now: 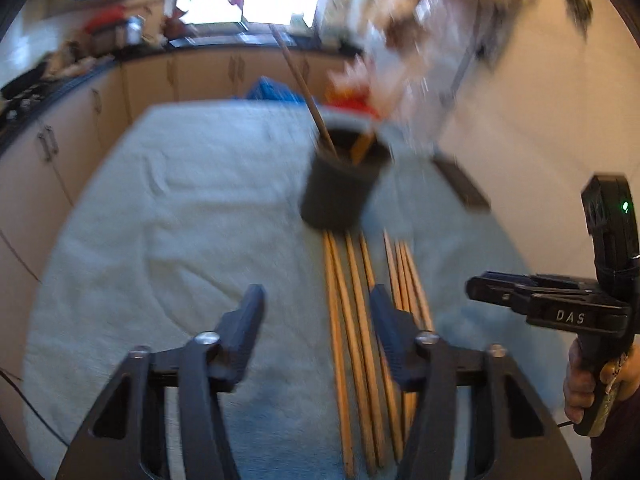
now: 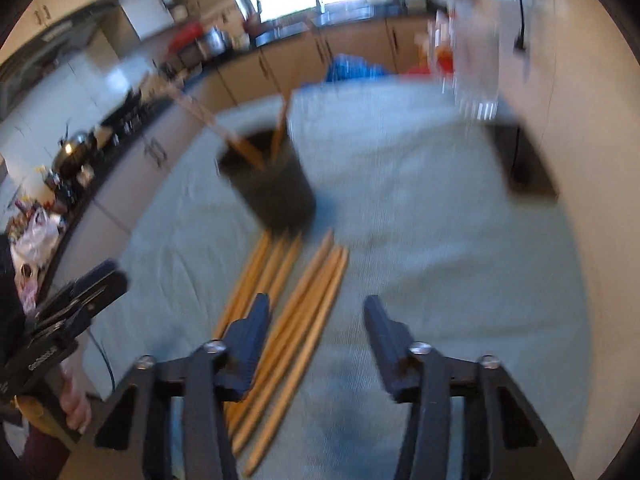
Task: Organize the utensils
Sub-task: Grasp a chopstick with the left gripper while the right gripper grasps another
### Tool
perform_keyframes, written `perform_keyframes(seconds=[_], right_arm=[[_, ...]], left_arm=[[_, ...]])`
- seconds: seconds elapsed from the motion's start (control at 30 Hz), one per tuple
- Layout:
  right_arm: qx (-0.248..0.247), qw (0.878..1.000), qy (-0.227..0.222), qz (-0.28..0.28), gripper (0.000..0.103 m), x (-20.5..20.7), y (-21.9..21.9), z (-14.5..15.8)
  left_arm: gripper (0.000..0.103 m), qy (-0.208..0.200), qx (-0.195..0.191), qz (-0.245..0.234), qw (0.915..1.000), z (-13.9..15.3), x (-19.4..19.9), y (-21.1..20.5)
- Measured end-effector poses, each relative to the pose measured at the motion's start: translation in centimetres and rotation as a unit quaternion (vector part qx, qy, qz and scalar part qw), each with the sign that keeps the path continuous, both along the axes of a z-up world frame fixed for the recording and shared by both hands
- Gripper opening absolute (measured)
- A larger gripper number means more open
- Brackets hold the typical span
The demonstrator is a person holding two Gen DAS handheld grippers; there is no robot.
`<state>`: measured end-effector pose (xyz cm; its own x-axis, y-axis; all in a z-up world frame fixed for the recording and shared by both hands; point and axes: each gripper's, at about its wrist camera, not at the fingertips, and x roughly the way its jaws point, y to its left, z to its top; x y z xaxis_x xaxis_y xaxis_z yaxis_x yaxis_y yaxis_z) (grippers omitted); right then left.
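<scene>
Hovering both tools, left tool (image 1: 316, 306) and right tool (image 2: 316, 314), jaws apart and empty, above the chopsticks (image 1: 360, 320) lying near us before the dark cup (image 1: 344, 184); we'd single out one stick, pinch mid-length.

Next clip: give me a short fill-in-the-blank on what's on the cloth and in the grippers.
1. The chopsticks on the cloth lie in ___ groups.
2. The dark cup already holds ___ sticks.
3. The left gripper and right gripper each hold ___.

Missing words: two; two; nothing
</scene>
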<state>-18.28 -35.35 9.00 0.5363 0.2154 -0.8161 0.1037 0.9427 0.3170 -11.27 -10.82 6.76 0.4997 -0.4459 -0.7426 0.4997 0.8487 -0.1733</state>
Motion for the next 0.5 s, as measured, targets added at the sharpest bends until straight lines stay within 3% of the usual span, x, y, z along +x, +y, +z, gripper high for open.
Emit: perform_keyframes(seconds=[0.1, 0.17, 0.27, 0.5], right_arm=[[-0.005, 1.000, 0.019, 0.007, 0.043, -0.3, 1.1, -3.0], [-0.010, 1.000, 0.027, 0.009, 0.042, -0.1, 1.7, -4.4], [-0.025, 0.999, 0.022, 0.008, 0.042, 0.3, 2.5, -4.9], [-0.056, 0.998, 0.016, 0.000, 0.032, 0.8, 3.0, -4.8]], left_arm=[[0.030, 0.025, 0.030, -0.026, 0.9989, -2.7, 0.0, -2.1], [0.028, 0.033, 0.043, -0.036, 0.9978, -4.0, 0.0, -3.0], [0.011, 0.039, 0.062, -0.041, 0.9965, -5.1, 0.1, -3.8], [0.008, 0.044, 0.076, -0.033, 0.9956, -6.1, 1.0, -4.0]])
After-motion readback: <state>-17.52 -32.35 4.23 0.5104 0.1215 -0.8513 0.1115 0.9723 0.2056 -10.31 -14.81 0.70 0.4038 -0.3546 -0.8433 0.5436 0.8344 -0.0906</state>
